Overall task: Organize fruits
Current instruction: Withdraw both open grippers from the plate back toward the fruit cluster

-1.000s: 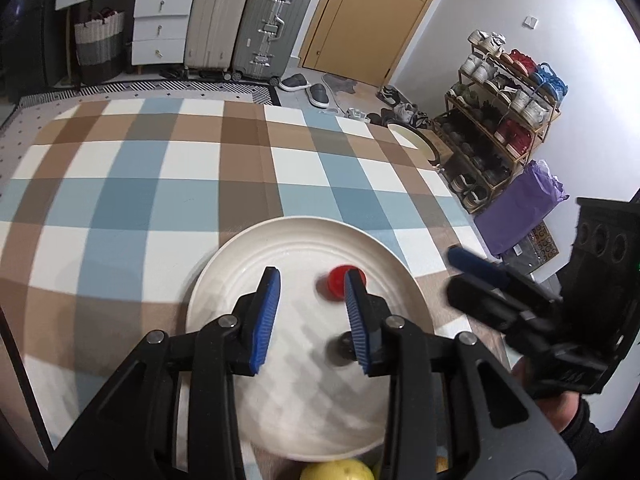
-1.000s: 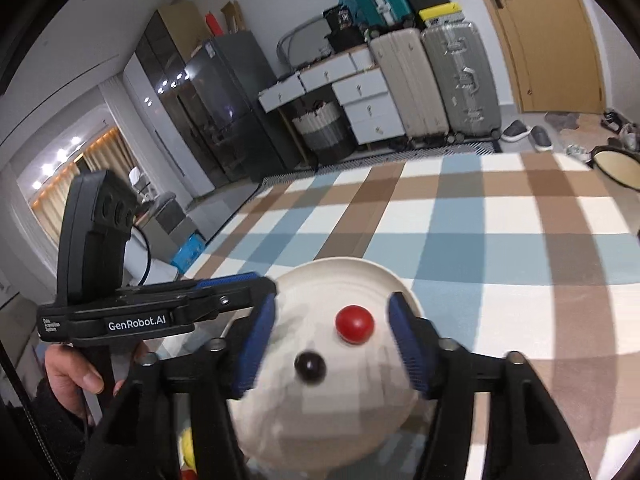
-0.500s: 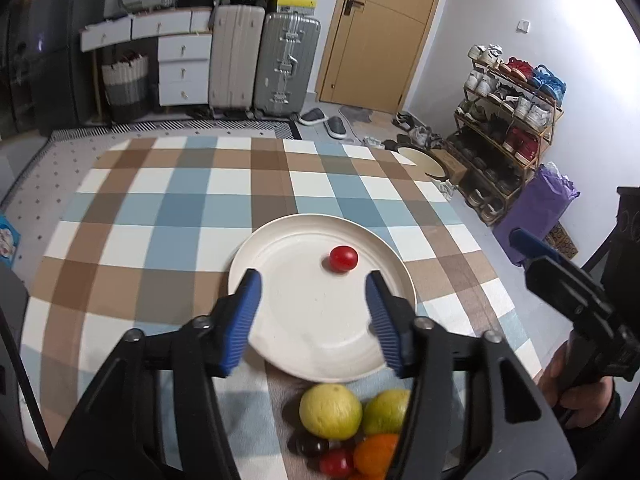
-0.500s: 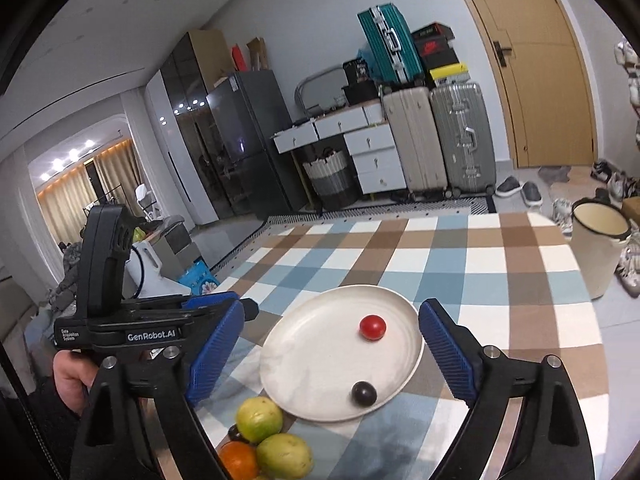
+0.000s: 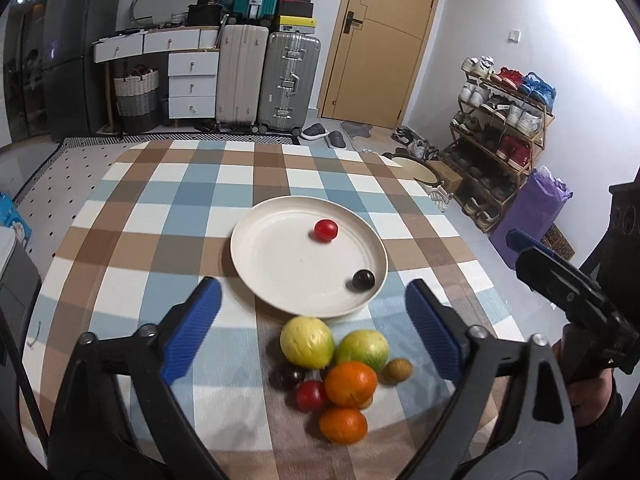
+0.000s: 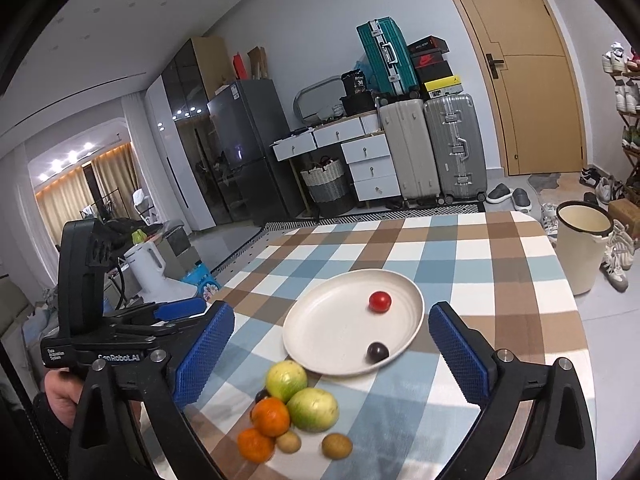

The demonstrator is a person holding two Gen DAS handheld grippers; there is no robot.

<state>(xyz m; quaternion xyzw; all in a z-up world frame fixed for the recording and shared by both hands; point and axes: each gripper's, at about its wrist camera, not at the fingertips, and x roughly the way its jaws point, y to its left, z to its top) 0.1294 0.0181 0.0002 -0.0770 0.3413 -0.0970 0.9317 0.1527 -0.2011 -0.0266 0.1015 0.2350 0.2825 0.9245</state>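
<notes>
On the tabletop (image 5: 132, 216), covered by a checked blue, brown and white cloth, a cream plate (image 5: 276, 264) is set near the middle. Both claws are held above the near edge, the left claw (image 5: 314, 328) and the right claw (image 6: 332, 354) each spread wide after just opening, with nothing gripped between the blue pads. Just beside the plate's near rim a heap of fruit is gathered: two yellow-green fruits (image 5: 307, 342), two oranges (image 5: 350, 384), a kiwi (image 5: 398, 370) and smaller pieces. On the plate a red cherry tomato (image 5: 325, 230) and a dark grape (image 5: 363, 279) are seen apart.
</notes>
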